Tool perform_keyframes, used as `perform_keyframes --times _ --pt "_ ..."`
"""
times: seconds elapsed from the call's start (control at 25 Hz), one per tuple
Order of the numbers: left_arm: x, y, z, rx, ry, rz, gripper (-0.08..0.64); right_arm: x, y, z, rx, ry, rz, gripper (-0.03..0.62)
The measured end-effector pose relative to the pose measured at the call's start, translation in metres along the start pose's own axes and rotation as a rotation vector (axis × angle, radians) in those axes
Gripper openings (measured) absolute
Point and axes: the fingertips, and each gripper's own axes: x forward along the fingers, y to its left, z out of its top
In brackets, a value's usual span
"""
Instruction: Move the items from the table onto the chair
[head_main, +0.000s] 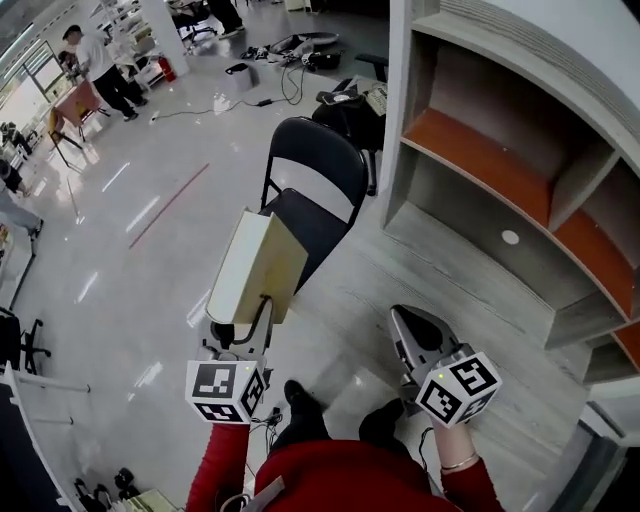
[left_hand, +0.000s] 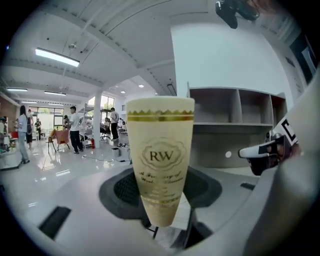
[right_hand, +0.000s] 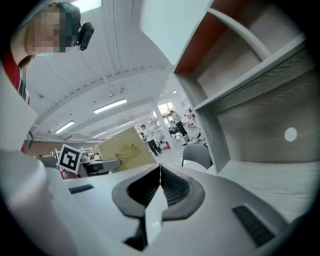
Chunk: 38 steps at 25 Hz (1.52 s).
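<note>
My left gripper (head_main: 245, 325) is shut on the lower end of a tall cream box (head_main: 258, 265) and holds it upright in the air. The box (left_hand: 160, 165) carries a gold band and an "RW" emblem, and it fills the gap between the jaws of the left gripper (left_hand: 160, 220). It hangs just in front of a black folding chair (head_main: 315, 190), whose seat has nothing on it. My right gripper (head_main: 412, 335) is to the right over the floor, jaws together and empty. The right gripper (right_hand: 160, 187) looks past the box (right_hand: 125, 150) towards the chair (right_hand: 197, 155).
A grey shelving unit with orange boards (head_main: 520, 170) stands close on the right of the chair. Bags and cables (head_main: 300, 50) lie on the glossy floor behind it. People (head_main: 100, 65) stand far off at the back left. My feet (head_main: 300, 395) are below the grippers.
</note>
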Motion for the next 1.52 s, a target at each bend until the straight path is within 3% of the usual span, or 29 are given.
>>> perform_keyframes --times 0.12,0.28,0.52,0.8,1.08,1.2,1.36,1.52 --pt "0.006 0.038 -0.008 -0.022 -0.001 -0.040 0.229 0.048 0.024 -0.009 -0.012 -0.001 -0.006 0.014" --pt "0.016 0.080 -0.013 0.009 0.017 -0.101 0.229 0.116 0.055 -0.013 -0.028 -0.004 -0.027 0.014" --pt "0.040 0.133 -0.026 -0.020 0.048 -0.093 0.229 0.196 0.081 -0.011 -0.083 0.040 -0.036 0.014" --pt "0.097 0.181 -0.033 -0.008 0.097 -0.134 0.229 0.268 0.054 0.010 -0.157 0.034 -0.133 0.014" --pt "0.179 0.210 -0.023 0.062 0.124 -0.236 0.229 0.323 0.025 0.029 -0.123 0.009 -0.195 0.014" --pt "0.220 0.210 -0.034 0.089 0.166 -0.331 0.229 0.333 0.008 0.020 -0.078 0.008 -0.270 0.014" --pt "0.277 0.207 -0.053 0.177 0.226 -0.531 0.229 0.340 -0.013 0.010 -0.019 -0.017 -0.482 0.014" --pt "0.302 0.209 -0.069 0.249 0.274 -0.714 0.229 0.348 -0.013 0.002 0.021 -0.062 -0.653 0.014"
